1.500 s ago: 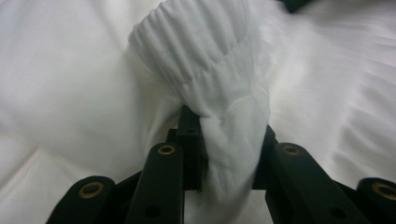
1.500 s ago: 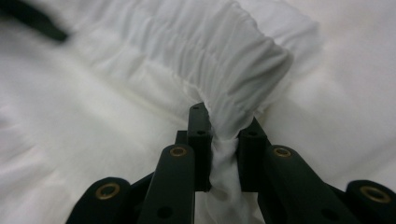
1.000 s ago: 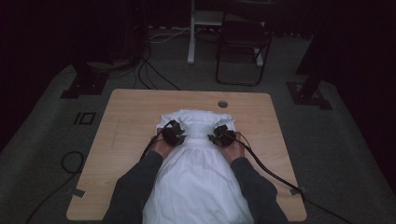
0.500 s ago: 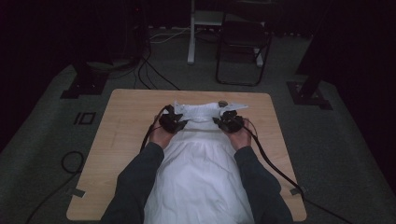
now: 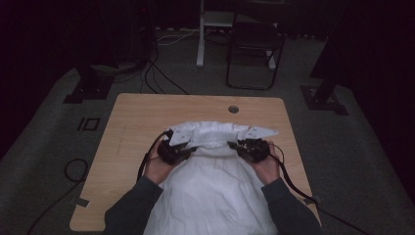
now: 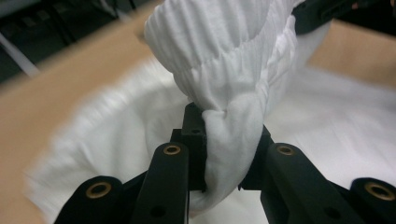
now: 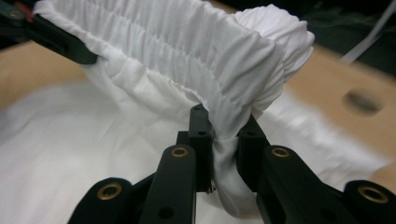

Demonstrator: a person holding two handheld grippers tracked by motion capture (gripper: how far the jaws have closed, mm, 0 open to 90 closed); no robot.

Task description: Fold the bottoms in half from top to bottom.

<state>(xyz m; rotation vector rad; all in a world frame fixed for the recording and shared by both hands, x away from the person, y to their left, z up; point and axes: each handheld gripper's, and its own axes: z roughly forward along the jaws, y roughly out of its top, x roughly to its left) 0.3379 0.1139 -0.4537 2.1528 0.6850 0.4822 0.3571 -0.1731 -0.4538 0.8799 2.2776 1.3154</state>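
White cloth (image 5: 215, 196) lies on the table (image 5: 132, 127), its gathered band (image 5: 210, 134) lifted above the wood. Soft, light, floppy stuff, best pinched at that thick band. Left gripper (image 6: 224, 154) and right gripper (image 7: 224, 154) are both clamped on it, 2 hands level, holding it between them.

Light wooden tabletop (image 5: 137, 122), round hole (image 5: 233, 108) at far edge; white garment (image 5: 215, 196) lies across near centre.

— What is the cloth?
— A white garment (image 5: 215, 191) with a ribbed, gathered elastic band (image 7: 187, 42); the band is raised and stretched; the rest lies spread toward the desk's near edge.
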